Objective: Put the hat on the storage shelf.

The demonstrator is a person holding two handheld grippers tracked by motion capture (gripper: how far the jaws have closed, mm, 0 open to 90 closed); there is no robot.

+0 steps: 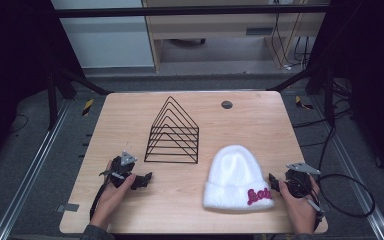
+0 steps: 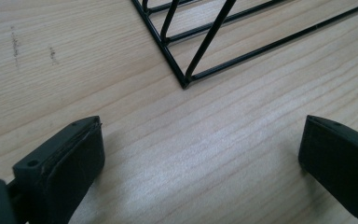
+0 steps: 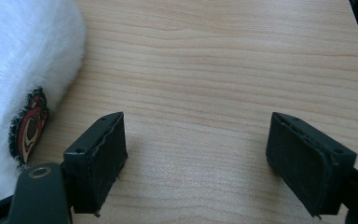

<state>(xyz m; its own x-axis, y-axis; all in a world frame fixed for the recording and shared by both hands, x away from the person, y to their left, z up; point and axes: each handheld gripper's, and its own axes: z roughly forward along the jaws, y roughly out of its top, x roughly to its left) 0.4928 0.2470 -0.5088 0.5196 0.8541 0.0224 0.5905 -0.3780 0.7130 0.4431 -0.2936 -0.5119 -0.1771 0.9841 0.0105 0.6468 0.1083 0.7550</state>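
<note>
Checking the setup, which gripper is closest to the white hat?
The right gripper, jaws open beside the white hat; the left gripper sits near the wire rack.

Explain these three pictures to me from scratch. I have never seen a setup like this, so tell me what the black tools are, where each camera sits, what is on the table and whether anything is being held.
A person sits at a wooden table with a hand-held clamp tool in each hand: the left gripper and the right gripper. Each has two black jaws. The high view looks down from above the person's side. The other two pictures come from small cameras riding on the grippers, looking out between their jaws.

On the table stand a black wire rack with peaked dividers and a fluffy white knit hat with red lettering on its cuff. A small dark round disc sits near the far edge.

Both grippers are open, and nothing is held. The rack's corner lies ahead of the left gripper; the hat lies beside the right gripper.
</note>
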